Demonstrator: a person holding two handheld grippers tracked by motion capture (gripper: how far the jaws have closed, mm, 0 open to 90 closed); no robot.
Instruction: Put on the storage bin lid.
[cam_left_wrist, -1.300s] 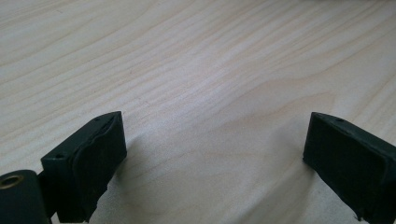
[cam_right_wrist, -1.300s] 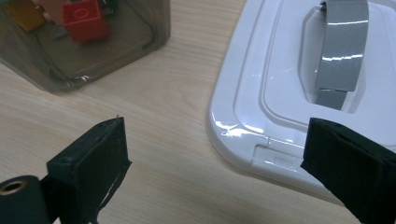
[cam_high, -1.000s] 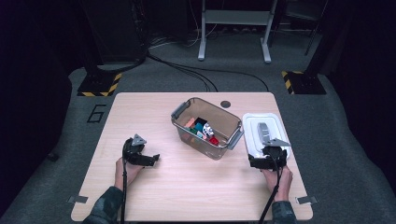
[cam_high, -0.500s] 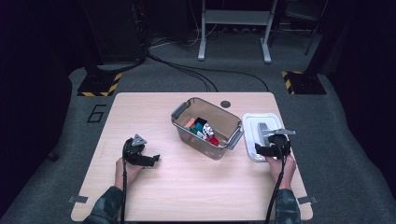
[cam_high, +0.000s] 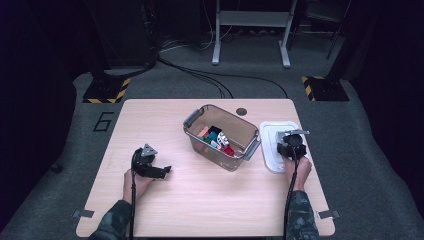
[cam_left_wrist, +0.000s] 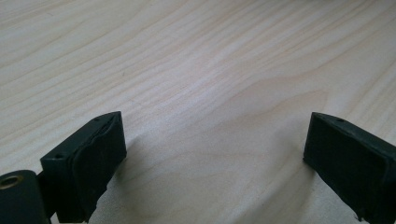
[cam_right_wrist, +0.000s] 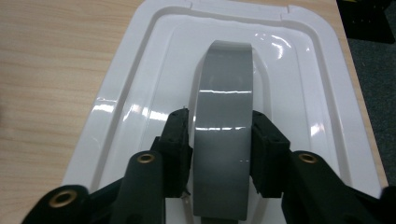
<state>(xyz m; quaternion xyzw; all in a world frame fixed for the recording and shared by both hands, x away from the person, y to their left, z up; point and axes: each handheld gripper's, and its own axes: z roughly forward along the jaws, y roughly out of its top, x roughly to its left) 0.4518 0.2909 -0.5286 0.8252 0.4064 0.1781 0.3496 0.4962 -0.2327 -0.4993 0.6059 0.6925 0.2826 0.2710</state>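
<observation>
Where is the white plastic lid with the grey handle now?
In the high view, the white plastic lid lies flat at the table's right side, beside the clear bin.

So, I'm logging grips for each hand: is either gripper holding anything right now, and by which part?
The right gripper has just closed on the white lid, its pads clamping the grey handle from both sides. The left gripper holds nothing.

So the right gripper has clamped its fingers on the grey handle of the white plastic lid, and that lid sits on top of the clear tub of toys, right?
Not quite. The right gripper does clamp the grey handle, but the white plastic lid lies flat on the wooden table beside the open clear plastic tub, as the high view shows.
</observation>
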